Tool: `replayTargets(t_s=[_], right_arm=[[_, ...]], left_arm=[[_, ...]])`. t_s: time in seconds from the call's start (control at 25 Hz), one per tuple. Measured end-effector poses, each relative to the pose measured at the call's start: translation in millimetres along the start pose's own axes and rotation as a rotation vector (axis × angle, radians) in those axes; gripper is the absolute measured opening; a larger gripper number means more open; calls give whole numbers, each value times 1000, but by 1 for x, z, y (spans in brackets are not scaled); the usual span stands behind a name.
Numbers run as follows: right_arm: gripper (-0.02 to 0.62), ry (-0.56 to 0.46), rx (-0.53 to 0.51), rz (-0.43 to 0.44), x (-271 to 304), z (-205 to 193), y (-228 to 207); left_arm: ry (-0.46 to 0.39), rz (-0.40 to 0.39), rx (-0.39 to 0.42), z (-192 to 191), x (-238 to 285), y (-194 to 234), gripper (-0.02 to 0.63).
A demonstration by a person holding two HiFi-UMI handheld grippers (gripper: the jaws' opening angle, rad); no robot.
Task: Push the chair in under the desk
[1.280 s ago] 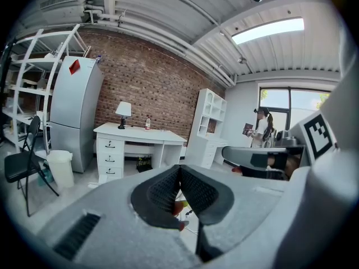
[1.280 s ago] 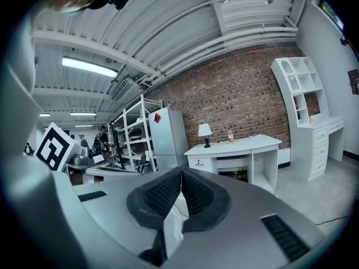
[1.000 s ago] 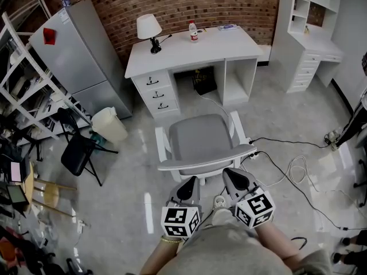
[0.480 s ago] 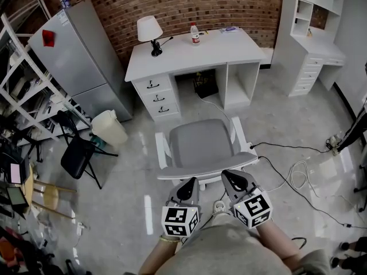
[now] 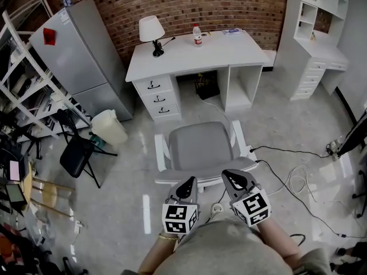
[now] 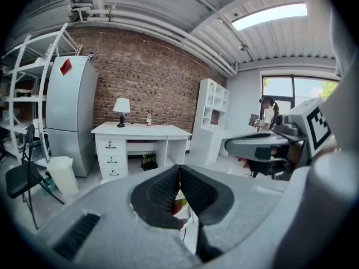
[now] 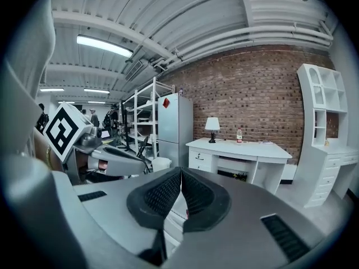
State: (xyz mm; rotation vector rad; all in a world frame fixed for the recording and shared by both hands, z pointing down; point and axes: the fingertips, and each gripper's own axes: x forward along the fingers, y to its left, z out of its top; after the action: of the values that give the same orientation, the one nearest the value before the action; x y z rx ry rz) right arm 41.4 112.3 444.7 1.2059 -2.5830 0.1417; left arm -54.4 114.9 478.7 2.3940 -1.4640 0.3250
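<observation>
Head view: chair (image 5: 198, 148) sits centre frame, well apart from the white worktop (image 5: 229, 50) at upper centre, and the seat is not under it. Left tool (image 5: 188, 186) and right tool (image 5: 232, 179) have jaws together and empty, with tips at the backrest's near edge. Looks like nearly all the push is left.

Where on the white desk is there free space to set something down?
The front half of the desk top is bare, from under the lamp to the right edge. There is a gap between the bottle and the flat blue item. Its back edge, along the brick wall, is where those three things crowd.
</observation>
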Motion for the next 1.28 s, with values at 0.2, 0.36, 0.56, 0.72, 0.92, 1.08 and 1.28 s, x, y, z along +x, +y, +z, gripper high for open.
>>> replayTargets(t_s=[0.2, 0.36, 0.56, 0.72, 0.92, 1.08, 1.28], right_arm=[[9, 74, -83, 12, 6, -11, -8], [9, 140, -166, 46, 10, -19, -12], [9, 217, -248, 103, 16, -33, -17], [28, 277, -292, 156, 19, -44, -18], [120, 363, -336, 251, 23, -61, -14], [120, 408, -352, 315, 26, -70, -15], [120, 464, -408, 394, 29, -79, -13]], left_arm=[[47, 13, 40, -7, 11, 6, 11], [87, 0, 68, -11, 18, 9, 12], [145, -61, 121, -22, 27, 9, 14], [203, -114, 192, -32, 33, 7, 95], [299, -206, 324, -49, 40, 4, 160], [388, -291, 391, -63, 43, -1, 166], [461, -358, 475, -72, 44, -3, 166]])
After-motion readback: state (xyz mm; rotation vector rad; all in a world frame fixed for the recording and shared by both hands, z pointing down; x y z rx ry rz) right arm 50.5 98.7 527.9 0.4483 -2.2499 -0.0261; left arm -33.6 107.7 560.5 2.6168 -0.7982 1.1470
